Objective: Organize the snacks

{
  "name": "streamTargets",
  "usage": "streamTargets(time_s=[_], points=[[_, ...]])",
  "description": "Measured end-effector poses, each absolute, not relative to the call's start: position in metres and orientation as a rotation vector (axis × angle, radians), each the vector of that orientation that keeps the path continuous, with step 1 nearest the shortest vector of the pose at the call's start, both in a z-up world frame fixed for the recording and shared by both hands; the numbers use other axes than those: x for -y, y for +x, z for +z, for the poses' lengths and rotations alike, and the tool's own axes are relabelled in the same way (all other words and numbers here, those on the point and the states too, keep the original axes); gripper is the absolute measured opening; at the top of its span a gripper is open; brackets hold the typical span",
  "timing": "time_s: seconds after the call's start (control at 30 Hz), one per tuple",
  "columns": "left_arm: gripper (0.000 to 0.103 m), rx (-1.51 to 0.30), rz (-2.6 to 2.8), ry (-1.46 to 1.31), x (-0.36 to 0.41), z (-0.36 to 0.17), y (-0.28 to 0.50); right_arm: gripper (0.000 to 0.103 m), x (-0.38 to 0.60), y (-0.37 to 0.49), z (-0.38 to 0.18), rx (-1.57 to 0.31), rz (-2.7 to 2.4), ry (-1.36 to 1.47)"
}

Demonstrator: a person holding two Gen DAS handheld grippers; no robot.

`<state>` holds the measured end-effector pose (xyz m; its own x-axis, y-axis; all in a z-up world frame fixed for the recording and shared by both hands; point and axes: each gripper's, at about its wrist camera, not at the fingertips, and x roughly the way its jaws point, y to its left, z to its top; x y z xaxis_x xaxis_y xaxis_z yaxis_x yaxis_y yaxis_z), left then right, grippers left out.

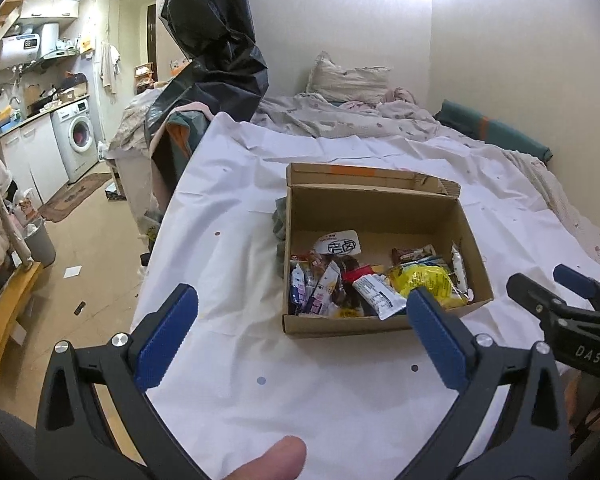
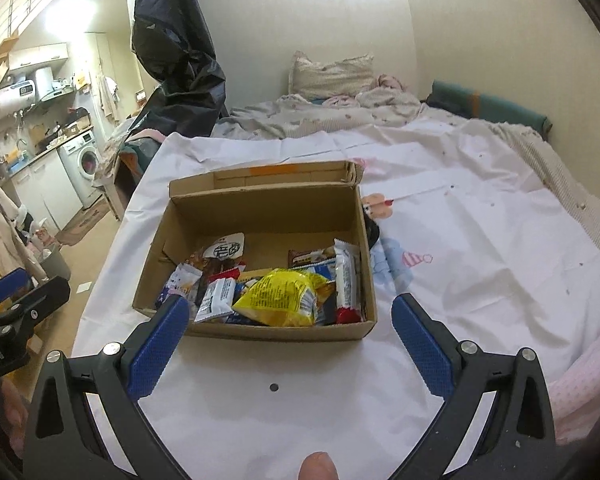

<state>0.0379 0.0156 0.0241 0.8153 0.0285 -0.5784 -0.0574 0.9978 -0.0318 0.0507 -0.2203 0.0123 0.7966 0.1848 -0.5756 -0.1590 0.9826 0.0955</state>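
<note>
White sheeting over the bed carries an open cardboard box of snack packets, a yellow bag topmost, lying just ahead of both tongs. Left tongs gape fully wide, empty, short of the box's near wall. Right tongs spread wide too, holding nothing, beside the left pair.

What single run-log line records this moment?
left gripper: open, empty | right gripper: open, empty | snacks: in cardboard box

Dark packet half-hidden behind box
</note>
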Motion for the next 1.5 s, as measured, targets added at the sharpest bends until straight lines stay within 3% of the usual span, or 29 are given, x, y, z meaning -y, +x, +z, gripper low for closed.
streamTargets(time_s=[1.5], points=[[0.103, -0.667, 0.047, -0.055, -0.014, 0.014, 0.049, 0.103, 0.223, 0.058, 0.009, -0.630, 0.154, 0.055]])
